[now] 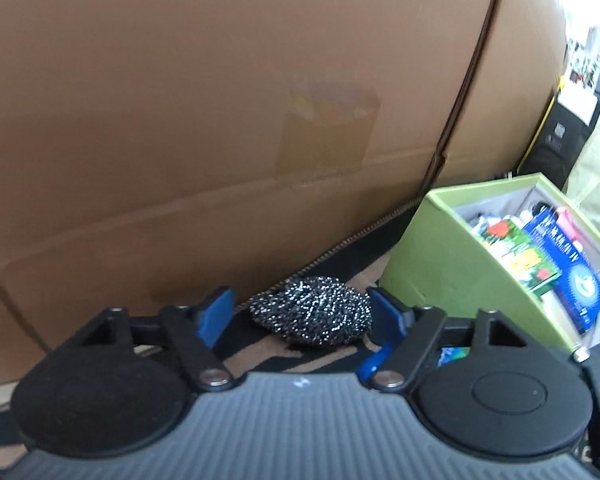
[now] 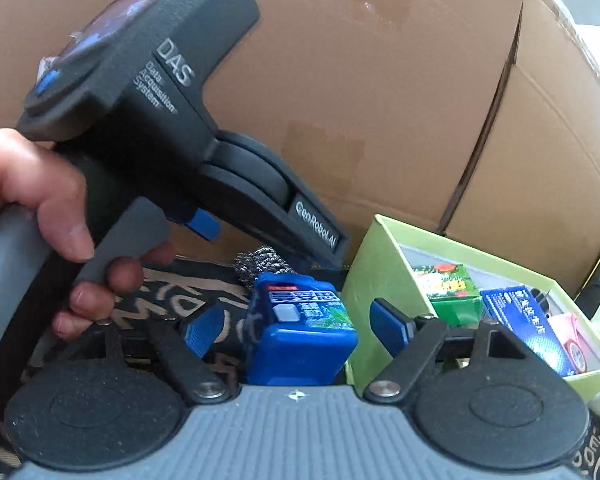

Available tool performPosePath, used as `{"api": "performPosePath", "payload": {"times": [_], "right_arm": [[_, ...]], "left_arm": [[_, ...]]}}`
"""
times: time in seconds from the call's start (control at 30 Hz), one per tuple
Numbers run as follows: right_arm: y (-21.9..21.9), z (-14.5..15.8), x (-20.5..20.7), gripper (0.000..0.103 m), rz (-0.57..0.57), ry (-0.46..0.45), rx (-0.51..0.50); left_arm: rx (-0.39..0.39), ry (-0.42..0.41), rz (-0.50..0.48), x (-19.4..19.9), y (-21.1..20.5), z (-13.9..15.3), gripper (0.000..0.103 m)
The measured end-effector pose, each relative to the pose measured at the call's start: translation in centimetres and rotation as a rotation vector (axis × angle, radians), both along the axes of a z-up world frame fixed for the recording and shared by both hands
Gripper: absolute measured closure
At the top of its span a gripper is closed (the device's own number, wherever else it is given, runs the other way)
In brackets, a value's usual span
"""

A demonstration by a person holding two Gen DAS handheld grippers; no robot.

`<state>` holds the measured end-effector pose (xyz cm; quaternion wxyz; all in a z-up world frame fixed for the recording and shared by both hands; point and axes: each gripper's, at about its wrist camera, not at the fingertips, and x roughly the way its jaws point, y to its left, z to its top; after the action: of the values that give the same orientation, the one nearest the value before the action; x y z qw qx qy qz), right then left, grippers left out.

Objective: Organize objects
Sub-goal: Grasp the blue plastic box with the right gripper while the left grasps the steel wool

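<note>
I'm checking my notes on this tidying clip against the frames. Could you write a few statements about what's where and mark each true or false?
1. The steel wool scourer lies between the left gripper's fingers. True.
2. The green box is empty. False: it holds several packets, among them a green carton and a blue packet.
3. A blue container sits between the right gripper's fingers. True; its fingers stand clear of it.
4. The scourer is inside the green box. False: it lies on the patterned cloth beside the box.
5. A large cardboard box stands behind everything. True.
</note>
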<state>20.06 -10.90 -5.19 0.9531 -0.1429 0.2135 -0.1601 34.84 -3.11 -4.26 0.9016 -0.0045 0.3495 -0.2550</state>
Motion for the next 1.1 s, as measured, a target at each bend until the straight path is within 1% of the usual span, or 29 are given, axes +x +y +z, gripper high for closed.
{"api": "performPosePath", "payload": {"times": [0.03, 0.07, 0.1, 0.13, 0.2, 0.27, 0.3, 0.33, 0.37, 0.43, 0.47, 0.5, 0.57, 0.67, 0.73, 0.8, 0.87, 0.9, 0.93, 0.97, 1.0, 1.03, 1.1], "right_arm": [[0.0, -0.1, 0.2, 0.020, -0.005, 0.008, -0.020], [0.0, -0.1, 0.5, 0.020, -0.006, 0.020, -0.035], [0.1, -0.2, 0.9, 0.020, -0.006, 0.033, -0.055], [0.2, -0.3, 1.2, 0.020, -0.006, 0.045, -0.074], [0.3, -0.7, 1.8, 0.020, 0.019, 0.089, -0.118], [0.9, -1.5, 2.4, 0.019, 0.057, 0.158, -0.176], [1.3, -2.0, 2.3, 0.020, 0.063, 0.172, -0.212], [1.6, -2.3, 1.8, 0.023, 0.074, 0.167, -0.242], [1.8, -2.3, 1.1, 0.024, 0.089, 0.157, -0.234], [1.8, -1.9, -0.3, 0.029, 0.110, 0.139, -0.155], [1.9, -1.7, -1.1, 0.029, 0.131, 0.134, -0.130], [2.2, -1.7, -2.1, 0.029, 0.159, 0.127, -0.120], [3.1, -1.6, -4.1, 0.029, 0.208, 0.127, -0.127], [4.5, -1.5, -7.3, 0.029, 0.271, 0.123, -0.120], [5.3, -1.2, -9.1, 0.030, 0.301, 0.130, -0.099], [5.8, -0.9, -10.9, 0.030, 0.325, 0.130, -0.054], [6.2, -0.7, -13.0, 0.030, 0.342, 0.129, -0.026], [6.3, -0.8, -13.5, 0.030, 0.344, 0.128, -0.016], [6.4, -0.7, -14.4, 0.030, 0.340, 0.126, -0.004], [6.5, -0.6, -15.1, 0.030, 0.335, 0.124, 0.009], [5.6, -0.5, -15.2, 0.030, 0.327, 0.124, 0.024], [5.5, -0.5, -15.3, 0.030, 0.319, 0.125, 0.043], [5.4, -0.3, -15.9, 0.030, 0.306, 0.125, 0.082]], "left_arm": [[0.007, 0.008, -0.005, 0.4, -0.3, -0.4, 0.036], [-0.008, 0.011, -0.012, 0.7, -0.3, -0.7, 0.036], [-0.022, 0.018, -0.019, 0.9, -0.2, -0.9, 0.041], [-0.039, 0.029, -0.027, 1.1, -0.1, -1.0, 0.050], [-0.075, 0.058, -0.043, 1.1, 0.4, -1.2, 0.058], [-0.071, 0.039, -0.062, 0.3, 0.8, -1.1, 0.064], [-0.071, 0.032, -0.068, -0.2, 1.1, -1.1, 0.068], [-0.076, 0.031, -0.070, -0.8, 1.5, -1.1, 0.070], [-0.087, 0.032, -0.069, -1.4, 2.0, -1.1, 0.070], [-0.108, 0.036, -0.069, -2.9, 3.0, -1.1, 0.074], [-0.108, 0.035, -0.069, -3.8, 3.5, -1.1, 0.075], [-0.110, 0.031, -0.076, -4.9, 4.1, -1.1, 0.078], [-0.107, 0.020, -0.081, -7.0, 5.4, -1.2, 0.078], [-0.128, 0.031, -0.074, -9.9, 7.6, -1.0, 0.077], [-0.129, 0.037, -0.073, -11.8, 8.8, -1.0, 0.075], [-0.140, 0.059, -0.075, -13.3, 9.9, -1.0, 0.075], [-0.148, 0.073, -0.083, -14.7, 11.0, -0.9, 0.072], [-0.146, 0.070, -0.080, -15.1, 11.1, -0.9, 0.068], [-0.143, 0.061, -0.075, -15.7, 11.3, -0.9, 0.062], [-0.143, 0.051, -0.071, -16.0, 11.4, -0.7, 0.059], [-0.145, 0.038, -0.063, -16.1, 11.4, -0.6, 0.052], [-0.149, 0.021, -0.052, -16.1, 11.1, -0.2, 0.040], [-0.157, -0.023, -0.021, -16.5, 11.5, 0.5, 0.027]]}}
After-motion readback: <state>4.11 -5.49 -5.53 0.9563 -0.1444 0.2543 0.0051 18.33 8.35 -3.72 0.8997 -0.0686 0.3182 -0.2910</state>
